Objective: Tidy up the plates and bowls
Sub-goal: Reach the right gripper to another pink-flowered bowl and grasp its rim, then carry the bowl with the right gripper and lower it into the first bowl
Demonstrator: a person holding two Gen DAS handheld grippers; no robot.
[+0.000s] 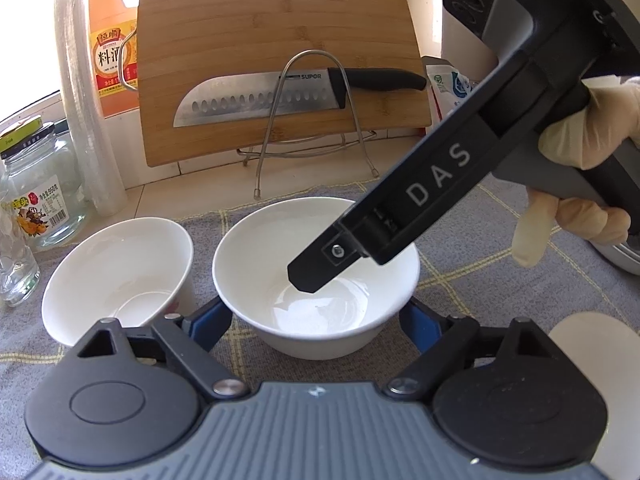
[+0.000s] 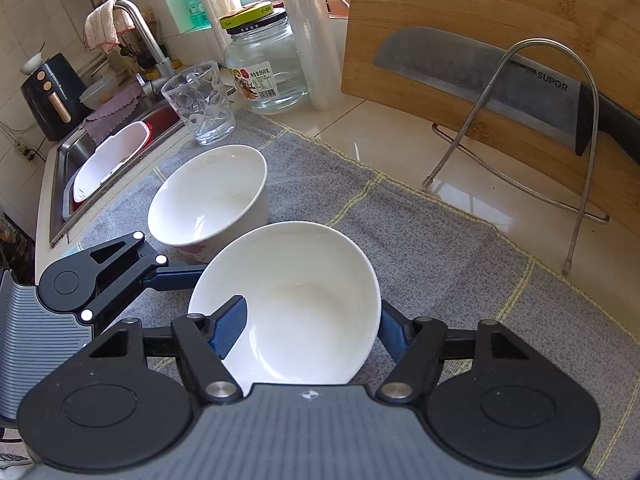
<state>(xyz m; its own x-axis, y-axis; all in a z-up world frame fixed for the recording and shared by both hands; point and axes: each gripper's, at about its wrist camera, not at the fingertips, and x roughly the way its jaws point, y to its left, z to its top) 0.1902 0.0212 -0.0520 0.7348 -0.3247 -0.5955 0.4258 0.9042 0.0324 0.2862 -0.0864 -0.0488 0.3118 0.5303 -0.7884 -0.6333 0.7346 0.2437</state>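
Grey checked cloth [image 1: 480, 280] covers this stretch of pale tiled counter [image 2: 400, 132], and a white bowl [image 1: 256, 264] sits upright on it with both tools at it. The right tool [image 2: 310, 320] is closed on the bowl: one blue-padded finger reaches down inside it and the other lies outside its wall. A gloved right hand [image 1: 580, 128] grips that tool's handle to the right of the bowl. The left tool [image 1: 318, 315] straddles the bowl from the near side, at a middling spread. Its blue pads lie against the outer wall on either side, though I cannot tell whether they press on it. Just to the left of the bowl in the left wrist view, close but apart from it, stands a second bowl [image 1: 116, 272], also white and empty. Beyond that second bowl from the bowl are a clear tumbler [image 2: 200, 100] and a lidded glass jar [image 2: 264, 68]. A roll of plastic wrap [image 2: 312, 40] stands upright there too. Behind the bowl, off the cloth, a wire rack [image 1: 257, 193] stands on the tiles. A bamboo cutting board [image 1: 272, 40] leans behind it, with a black-handled knife [image 1: 260, 100] lying across its face. An orange bottle [image 1: 108, 40] stands behind the board's left edge. Farthest from the bowl, past the tumbler, is the sink [image 2: 68, 148], holding a white basin [image 2: 108, 156]. A towel [image 2: 106, 24] is draped over the faucet [image 2: 148, 28].
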